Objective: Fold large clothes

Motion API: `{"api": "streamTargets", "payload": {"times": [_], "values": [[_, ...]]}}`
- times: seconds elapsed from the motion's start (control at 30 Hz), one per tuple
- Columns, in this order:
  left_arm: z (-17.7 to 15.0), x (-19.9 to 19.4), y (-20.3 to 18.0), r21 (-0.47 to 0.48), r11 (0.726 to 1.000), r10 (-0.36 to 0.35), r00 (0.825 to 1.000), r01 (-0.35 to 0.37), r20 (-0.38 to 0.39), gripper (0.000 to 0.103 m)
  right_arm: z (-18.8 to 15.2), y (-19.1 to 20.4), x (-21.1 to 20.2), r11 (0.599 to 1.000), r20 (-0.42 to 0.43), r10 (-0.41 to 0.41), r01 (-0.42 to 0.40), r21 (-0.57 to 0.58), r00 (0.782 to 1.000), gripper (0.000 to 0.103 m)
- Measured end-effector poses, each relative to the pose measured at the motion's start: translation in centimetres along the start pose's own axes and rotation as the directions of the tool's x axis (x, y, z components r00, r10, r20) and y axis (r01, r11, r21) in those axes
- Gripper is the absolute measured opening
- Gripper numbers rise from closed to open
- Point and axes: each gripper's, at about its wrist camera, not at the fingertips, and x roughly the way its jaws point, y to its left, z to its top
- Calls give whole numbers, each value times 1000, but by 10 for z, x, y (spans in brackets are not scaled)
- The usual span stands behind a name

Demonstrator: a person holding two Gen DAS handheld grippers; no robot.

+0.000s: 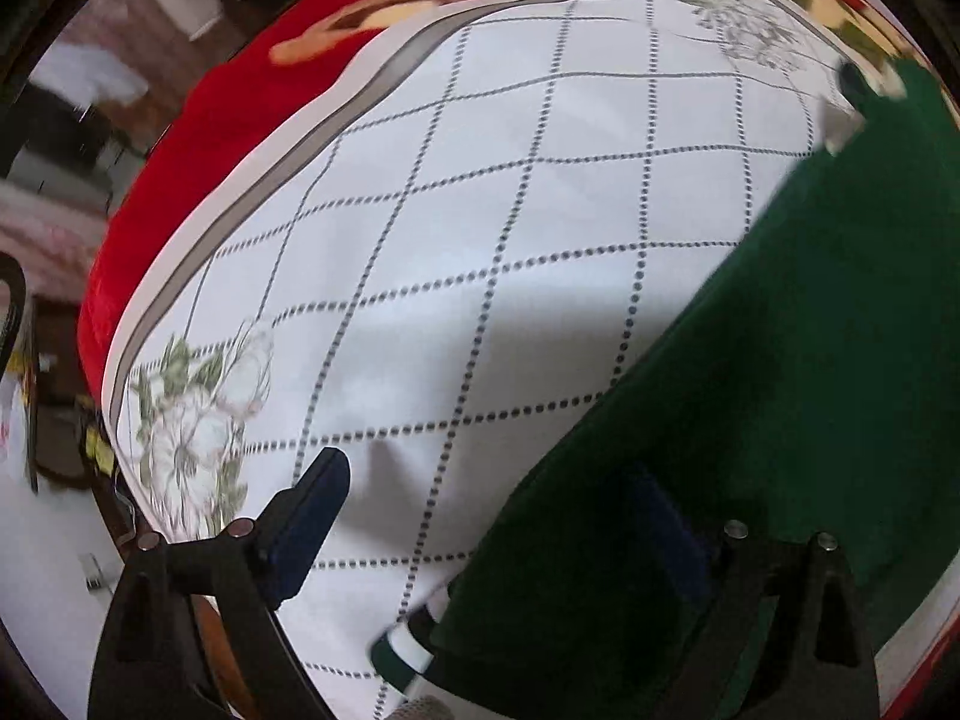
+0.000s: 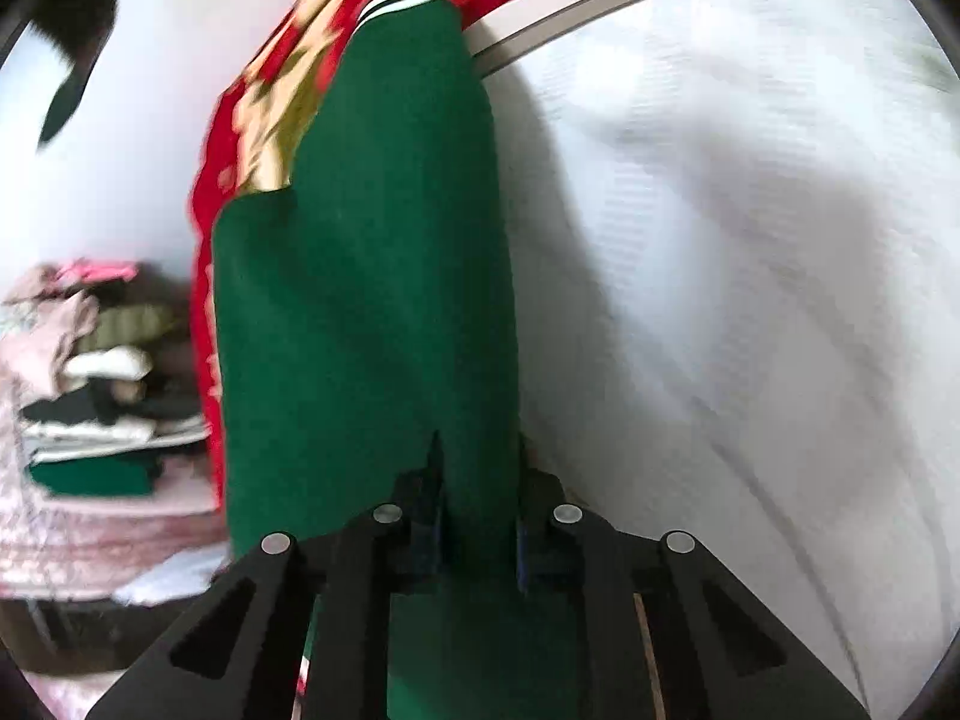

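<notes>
Your right claw (image 2: 480, 516) pinches the green garment (image 2: 366, 300); your left claw (image 1: 492, 516) gapes wide at its edge over the white sheet (image 1: 480, 210).

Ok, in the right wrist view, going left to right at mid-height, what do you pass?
Stack of folded clothes → red blanket → green garment → white sheet.

I am working in a home, most likely a bedroom. Under my grippers lies a white bedsheet (image 1: 480, 228) printed with a dotted diamond grid and flower sprays, spread over a plush red blanket (image 1: 198, 138) with a gold floral pattern. Off to the side, a pile of folded clothes (image 2: 102, 384) sits on a pink cover. Wooden flooring (image 1: 162, 36) shows beyond the bed.
</notes>
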Motion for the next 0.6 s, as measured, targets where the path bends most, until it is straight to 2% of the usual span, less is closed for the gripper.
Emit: {"api": "streamTargets", "payload": {"times": [0.07,0.13,0.17,0.2,0.27,0.3,0.33,0.37,0.43,0.47,0.5,0.53,0.6], "values": [[6,-4,-4,34,999,-10,1000,9,22,95,-32,-21,-37,995,23,-98,98,19,995,8],[17,-8,-6,60,998,-18,999,16,41,95,-70,-52,-74,983,-12,-176,176,50,984,4],[20,-12,-8,67,998,-24,998,20,50,95,-86,-64,-81,981,-51,-179,182,68,983,4],[24,-12,-4,73,997,-31,998,27,54,95,-104,-76,-84,982,-129,-159,171,83,979,4],[27,-20,-10,77,996,-39,998,34,58,95,-128,-102,-81,976,-255,-155,188,111,954,5],[22,-25,-8,76,996,-49,996,44,69,95,-131,-114,-86,974,-253,-145,183,133,956,5],[20,-31,-10,76,996,-58,995,52,79,95,-126,-122,-91,977,-221,-119,154,149,968,5],[17,-38,-12,77,996,-62,994,56,88,95,-114,-124,-94,979,-187,-116,144,142,975,9],[13,-49,-13,68,995,-76,992,69,104,95,-86,-121,-93,991,-125,-59,73,110,990,39],[13,-53,-11,63,995,-83,991,76,108,95,-64,-118,-89,995,-82,-27,35,96,996,79],[9,-54,-13,53,995,-88,990,82,114,95,-41,-114,-83,996,-25,29,-26,86,999,99],[6,-54,-19,45,995,-96,988,92,118,95,-19,-111,-75,994,21,92,-93,65,996,100],[3,-50,-32,34,993,-116,987,113,108,95,27,-101,-47,995,38,97,-98,21,995,100]]}}
